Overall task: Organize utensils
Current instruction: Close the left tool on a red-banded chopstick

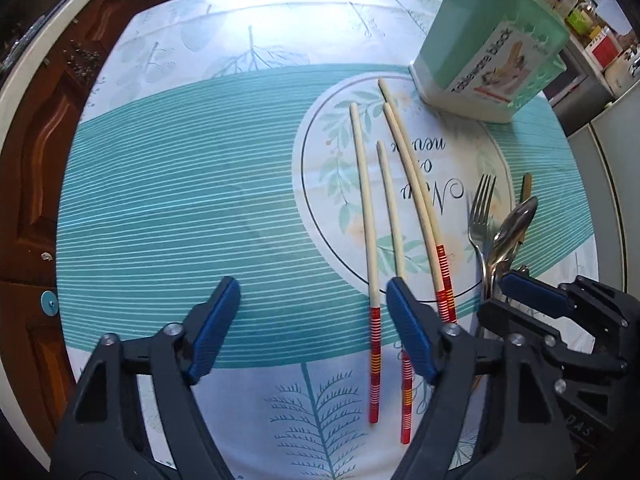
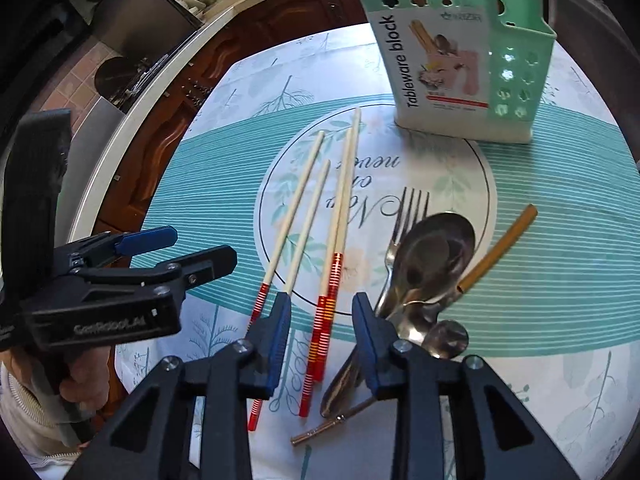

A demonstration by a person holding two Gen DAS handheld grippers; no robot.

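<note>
Four cream chopsticks with red striped ends lie side by side on the mat. In the left wrist view my left gripper (image 1: 312, 332) hangs open above them, the leftmost chopstick (image 1: 366, 208) running between its blue pads without contact. In the right wrist view my right gripper (image 2: 324, 340) is open over the touching pair of chopsticks (image 2: 340, 220), whose red ends lie between its fingers. A fork (image 2: 404, 220) and a large spoon (image 2: 436, 252) lie just right of it. The mint tableware holder (image 2: 460, 68) stands upright at the far side of the mat.
A gold tube (image 2: 500, 248), a small spoon (image 2: 444, 338) and a bronze stick (image 2: 320, 428) lie around the cutlery pile. The printed mat (image 1: 180, 200) covers a round table, with brown wooden cabinets (image 1: 44, 160) beyond its left edge. The left gripper (image 2: 204, 244) shows at the left, held by a hand.
</note>
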